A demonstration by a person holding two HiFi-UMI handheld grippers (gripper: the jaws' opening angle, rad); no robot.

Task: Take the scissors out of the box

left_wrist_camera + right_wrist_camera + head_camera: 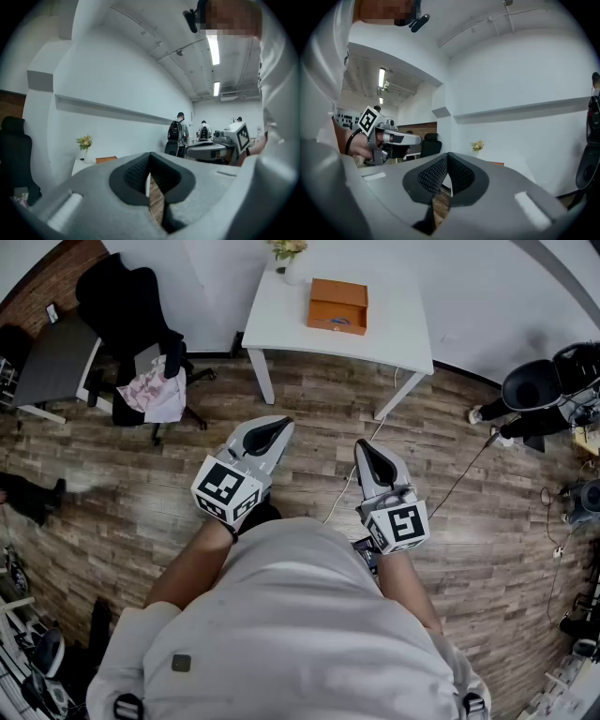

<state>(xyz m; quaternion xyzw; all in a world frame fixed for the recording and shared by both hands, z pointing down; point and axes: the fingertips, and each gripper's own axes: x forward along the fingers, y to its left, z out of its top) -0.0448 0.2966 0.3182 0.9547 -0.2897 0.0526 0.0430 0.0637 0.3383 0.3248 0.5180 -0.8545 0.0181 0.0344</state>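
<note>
Head view: left gripper (279,425), right gripper (362,445) above wood floor (112,493).
Both jaws were closed, empty; orange box (337,306) sat on surface (398,338).

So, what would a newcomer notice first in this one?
The left gripper and right gripper, both shut and empty, hover over the wood floor in the foreground. Beyond them, at the top of the head view, an orange box sits on a white table.
</note>
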